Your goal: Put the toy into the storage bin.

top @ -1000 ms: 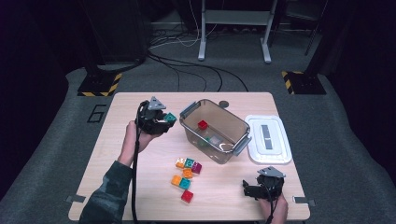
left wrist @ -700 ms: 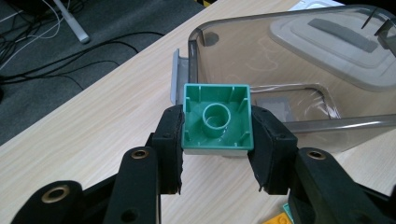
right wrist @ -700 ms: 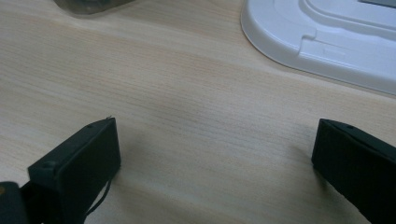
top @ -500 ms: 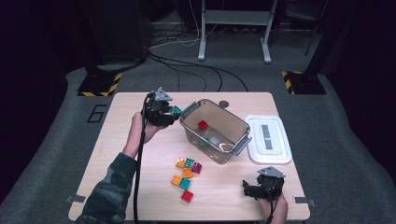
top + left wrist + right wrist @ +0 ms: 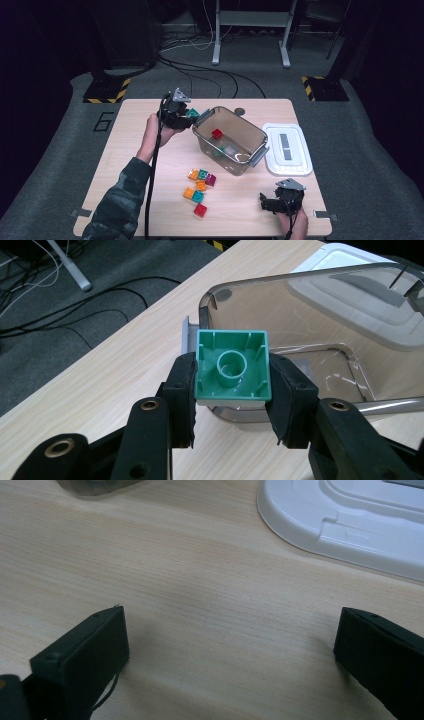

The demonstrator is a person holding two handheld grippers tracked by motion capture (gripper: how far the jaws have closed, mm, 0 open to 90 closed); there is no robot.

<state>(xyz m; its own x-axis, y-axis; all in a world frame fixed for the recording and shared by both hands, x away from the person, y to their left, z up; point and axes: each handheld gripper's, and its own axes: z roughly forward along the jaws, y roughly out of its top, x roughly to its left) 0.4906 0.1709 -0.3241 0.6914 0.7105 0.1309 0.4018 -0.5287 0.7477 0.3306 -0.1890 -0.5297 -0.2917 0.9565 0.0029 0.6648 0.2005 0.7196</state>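
Wooden worktop [image 5: 125,150], far-left quarter: green brick [image 5: 232,367] (light, rigid, slick plastic) clamped by its flat sides in left hand-held gripper [image 5: 232,390], beside clear bin [image 5: 227,137]; right hand-held gripper [image 5: 230,635] open

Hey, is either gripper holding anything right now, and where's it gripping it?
The left gripper holds a green block by two opposite side walls, its hollow underside facing the camera, at the clear bin. The right gripper is open, holding nothing.
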